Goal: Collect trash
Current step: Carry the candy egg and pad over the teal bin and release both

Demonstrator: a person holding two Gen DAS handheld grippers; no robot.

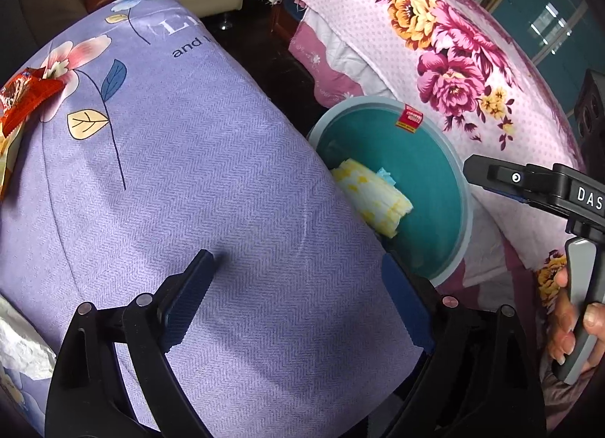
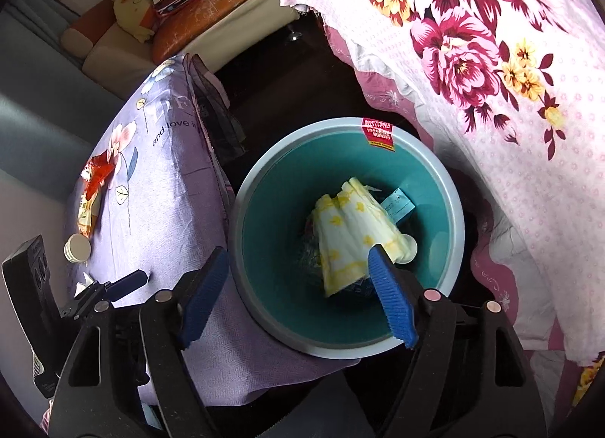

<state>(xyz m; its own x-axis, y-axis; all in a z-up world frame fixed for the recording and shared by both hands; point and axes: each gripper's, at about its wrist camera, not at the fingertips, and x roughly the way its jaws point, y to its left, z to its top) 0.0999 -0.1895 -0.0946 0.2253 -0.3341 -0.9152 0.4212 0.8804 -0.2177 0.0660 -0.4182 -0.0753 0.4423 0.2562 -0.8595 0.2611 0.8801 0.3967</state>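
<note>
While above bin [image 2: 245,188], right gripper [image 2: 298,275] fingers [image 2: 389,294] spread, empty.

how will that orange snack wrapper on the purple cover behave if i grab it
The orange snack wrapper looks crumpled and thin, so probably floppy and very light. Its glossy film may slip between jaws. Lying on the soft purple cover, it will likely slide if pushed.

Home living room, cushioned sofa [image 2: 211,10], floral bedding [image 2: 491,59], teal waste bin [image 2: 264,211]

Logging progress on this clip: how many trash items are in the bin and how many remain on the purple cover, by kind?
In the bin:
yellow-patterned wrapper: 1
blue scrap: 1
On the purple cover:
red snack wrapper: 1
yellow packet: 1
white cap: 1
Total: 5
</note>
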